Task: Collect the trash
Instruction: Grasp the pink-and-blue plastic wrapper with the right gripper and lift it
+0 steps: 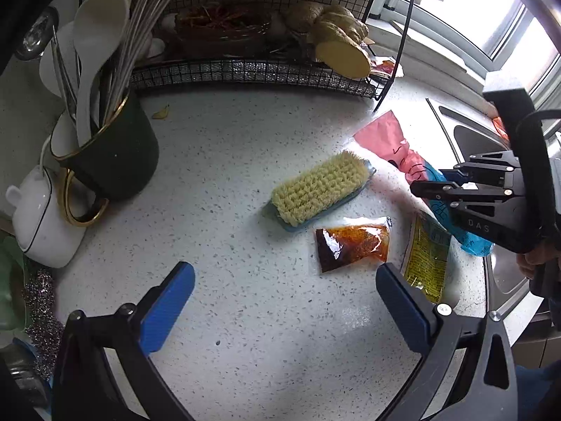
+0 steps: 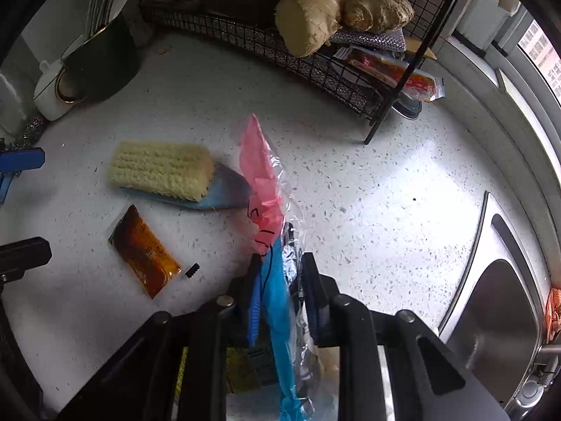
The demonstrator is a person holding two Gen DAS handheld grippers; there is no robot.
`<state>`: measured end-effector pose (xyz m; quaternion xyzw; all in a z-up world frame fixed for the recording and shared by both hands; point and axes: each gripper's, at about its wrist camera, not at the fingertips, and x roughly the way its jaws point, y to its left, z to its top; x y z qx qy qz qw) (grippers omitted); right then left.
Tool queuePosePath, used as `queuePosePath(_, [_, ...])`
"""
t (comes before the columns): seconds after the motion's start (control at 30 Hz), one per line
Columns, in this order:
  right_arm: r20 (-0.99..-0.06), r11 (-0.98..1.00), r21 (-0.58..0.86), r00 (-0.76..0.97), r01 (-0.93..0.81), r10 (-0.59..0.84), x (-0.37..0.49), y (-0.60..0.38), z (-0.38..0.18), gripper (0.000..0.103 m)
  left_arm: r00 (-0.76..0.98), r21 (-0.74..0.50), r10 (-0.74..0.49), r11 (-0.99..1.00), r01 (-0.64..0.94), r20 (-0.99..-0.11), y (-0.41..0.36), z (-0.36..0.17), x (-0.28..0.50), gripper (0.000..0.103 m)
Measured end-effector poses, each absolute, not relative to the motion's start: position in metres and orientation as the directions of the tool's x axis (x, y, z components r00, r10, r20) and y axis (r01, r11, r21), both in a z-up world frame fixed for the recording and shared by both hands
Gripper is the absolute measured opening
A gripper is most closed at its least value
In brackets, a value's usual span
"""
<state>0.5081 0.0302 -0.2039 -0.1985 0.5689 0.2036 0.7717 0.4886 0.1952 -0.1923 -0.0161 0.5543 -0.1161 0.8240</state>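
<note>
Squarely, pink-blue wrapper [image 2: 271, 245] clamped between right jaws

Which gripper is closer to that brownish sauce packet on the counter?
Left. The open left gripper hovers just short of the sauce packet; the right gripper, shut on a pink-and-blue wrapper, sits off to its side.

Scrub brush [image 1: 319, 191] on table [image 1: 228, 147], before wire rack [image 1: 252, 73]. Sauce packet [image 1: 352, 244] just before brush. Utensil mug [image 1: 112, 147] left; sink [image 2: 491, 315] right.
</note>
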Motion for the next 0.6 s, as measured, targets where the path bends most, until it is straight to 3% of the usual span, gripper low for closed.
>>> queuePosePath(0.37, [-0.929, 0.912, 0.068, 0.308, -0.405, 0.206, 0.464, -0.011, -0.13, 0.012, 0.361, -0.098, -0.229, 0.932, 0.348, -0.904, 0.169, -0.178, 0.511, 0.102])
queuePosePath(0.6, [-0.938, 0.938, 0.095, 0.286, -0.334, 0.197, 0.446, -0.041, -0.141, 0.012, 0.328, -0.074, -0.246, 0.886, 0.458, -0.912, 0.136, -0.196, 0.531, 0.102])
